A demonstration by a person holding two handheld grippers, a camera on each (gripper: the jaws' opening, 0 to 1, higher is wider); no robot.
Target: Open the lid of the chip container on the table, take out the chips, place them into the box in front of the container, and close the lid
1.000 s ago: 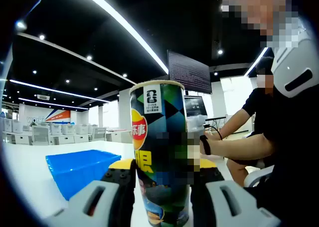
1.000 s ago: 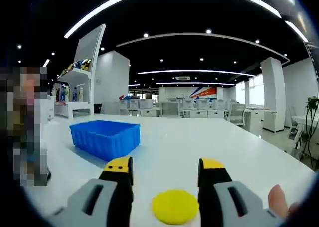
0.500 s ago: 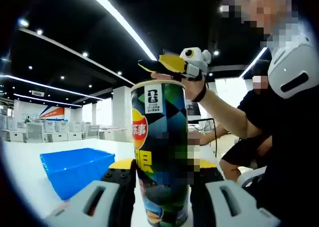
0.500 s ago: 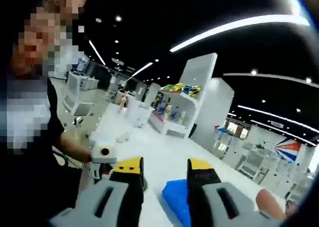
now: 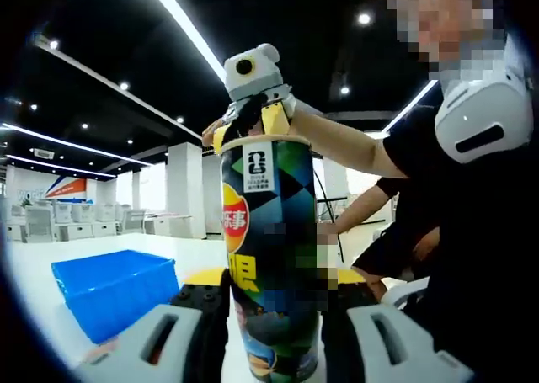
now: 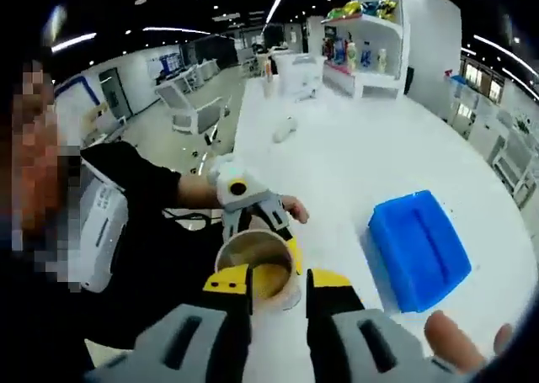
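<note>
In the left gripper view, the left gripper (image 5: 274,295) clamps the upright can (image 5: 269,257), lid off; the right gripper (image 5: 251,118) hangs at its mouth. In the right gripper view, the right gripper's jaws stand apart, empty, above chips (image 6: 263,275). Next it likely dips in, nips them, and crosses to the box (image 6: 419,248); nothing blocks the way.

A large open office with a dark ceiling (image 5: 101,29) crossed by long light strips (image 5: 181,13) and dotted with small spotlights. White pillars (image 5: 184,189) stand at centre left of the left gripper view. In the right gripper view, a white shelf unit (image 6: 370,38) with bottles stands at upper right, office chairs (image 6: 198,109) at upper left, beside the white surface (image 6: 337,156).
</note>
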